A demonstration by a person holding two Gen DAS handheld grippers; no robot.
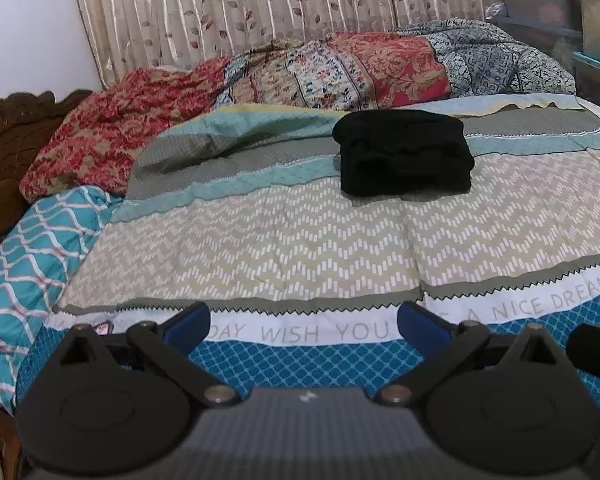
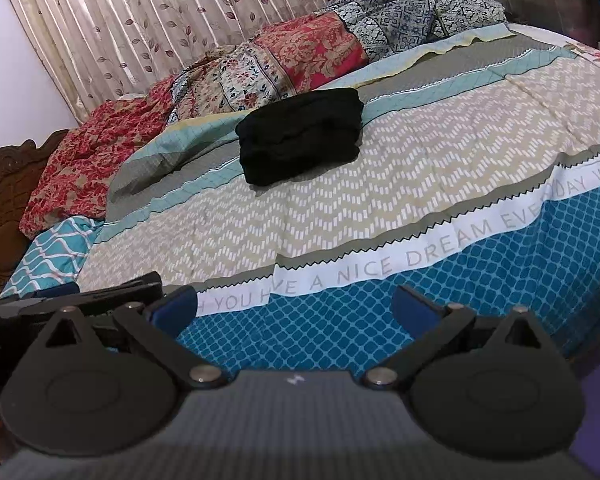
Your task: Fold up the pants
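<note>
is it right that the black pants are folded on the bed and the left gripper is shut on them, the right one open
Not quite. The black pants do lie folded on the bed, but the left gripper is open and empty, well short of them, as the left wrist view shows. The right gripper is open.

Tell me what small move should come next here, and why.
Probably none beyond drawing both grippers back. The black pants already lie as a compact folded bundle on the bedspread, and the left gripper and right gripper are open, empty and well short of it.
</note>
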